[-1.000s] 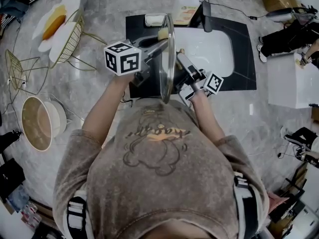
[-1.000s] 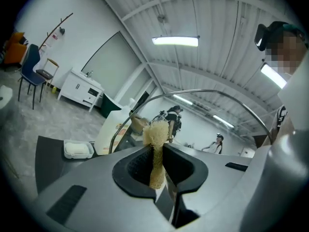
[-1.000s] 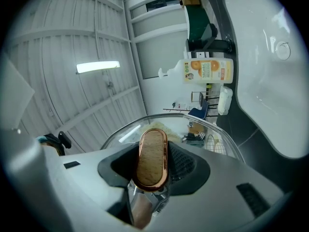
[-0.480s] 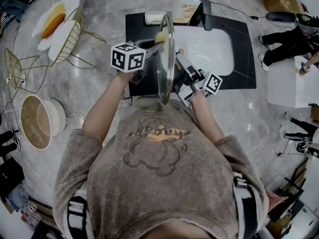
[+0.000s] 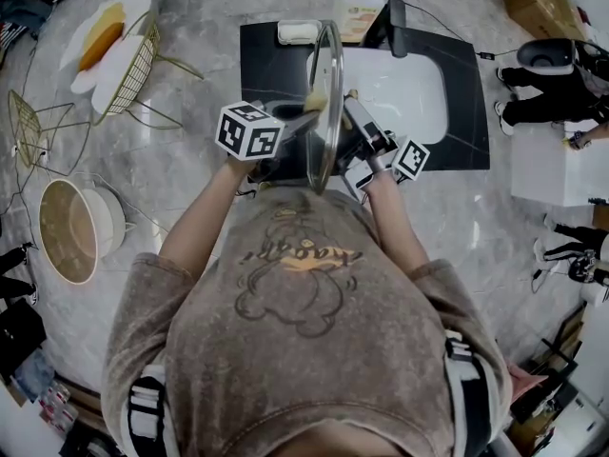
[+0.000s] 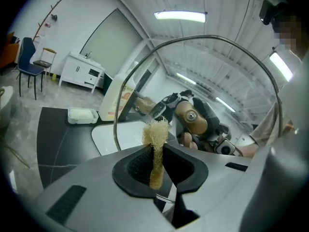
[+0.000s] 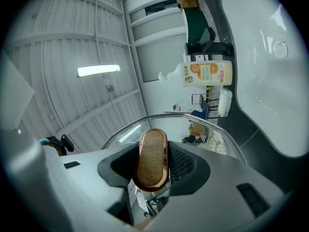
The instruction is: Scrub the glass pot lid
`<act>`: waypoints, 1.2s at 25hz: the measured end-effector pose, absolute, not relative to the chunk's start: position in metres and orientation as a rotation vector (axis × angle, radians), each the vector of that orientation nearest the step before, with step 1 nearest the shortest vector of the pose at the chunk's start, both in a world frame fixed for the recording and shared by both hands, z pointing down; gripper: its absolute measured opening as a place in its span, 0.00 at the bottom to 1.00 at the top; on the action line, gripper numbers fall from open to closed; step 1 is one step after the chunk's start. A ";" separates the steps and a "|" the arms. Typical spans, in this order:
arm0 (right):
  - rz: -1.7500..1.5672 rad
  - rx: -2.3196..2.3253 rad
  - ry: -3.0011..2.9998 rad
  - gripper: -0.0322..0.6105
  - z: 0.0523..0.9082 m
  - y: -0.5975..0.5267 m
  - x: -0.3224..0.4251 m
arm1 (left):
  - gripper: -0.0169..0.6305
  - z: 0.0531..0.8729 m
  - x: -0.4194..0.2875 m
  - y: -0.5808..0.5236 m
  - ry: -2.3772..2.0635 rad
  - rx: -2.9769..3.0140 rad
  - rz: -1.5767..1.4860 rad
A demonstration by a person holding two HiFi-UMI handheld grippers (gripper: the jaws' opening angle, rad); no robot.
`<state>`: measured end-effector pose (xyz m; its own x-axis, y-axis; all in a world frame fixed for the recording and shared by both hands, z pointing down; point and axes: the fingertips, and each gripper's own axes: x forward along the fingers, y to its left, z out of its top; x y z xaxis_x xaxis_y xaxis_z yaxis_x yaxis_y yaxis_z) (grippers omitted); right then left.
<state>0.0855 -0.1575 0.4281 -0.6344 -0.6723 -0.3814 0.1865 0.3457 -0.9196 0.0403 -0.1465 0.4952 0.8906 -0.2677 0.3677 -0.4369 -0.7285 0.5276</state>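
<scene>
We clamp knob (image 7: 150, 146) btwn right gripper (image 7: 152, 167) jaws, scrubber (image 6: 155, 129) btwn left gripper (image 6: 157, 153) jaws; hard scrubbing could twist glass lid (image 5: 326, 112) free.

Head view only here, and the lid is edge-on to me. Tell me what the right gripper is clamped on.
Observer: The right gripper is shut on the wood-faced, copper-rimmed knob of the glass lid.
Operator: Now report what the left gripper has.
Observer: The left gripper pinches a tan fibrous scrubber, which stands upright out of its jaws.
Operator: Say which face of the lid the scrubber is on.
Observer: The face away from the knob. In the left gripper view the knob and the right gripper show through the glass, on the far side.
</scene>
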 end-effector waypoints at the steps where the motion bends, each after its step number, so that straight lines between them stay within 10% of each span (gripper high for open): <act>1: -1.383 -0.432 1.828 0.32 0.428 -0.159 0.087 | 0.12 0.494 0.041 -0.141 -0.485 2.429 0.361; 30: -1.382 -0.439 1.788 0.32 0.434 -0.164 0.093 | 0.12 0.347 0.050 -0.142 -0.286 2.519 0.005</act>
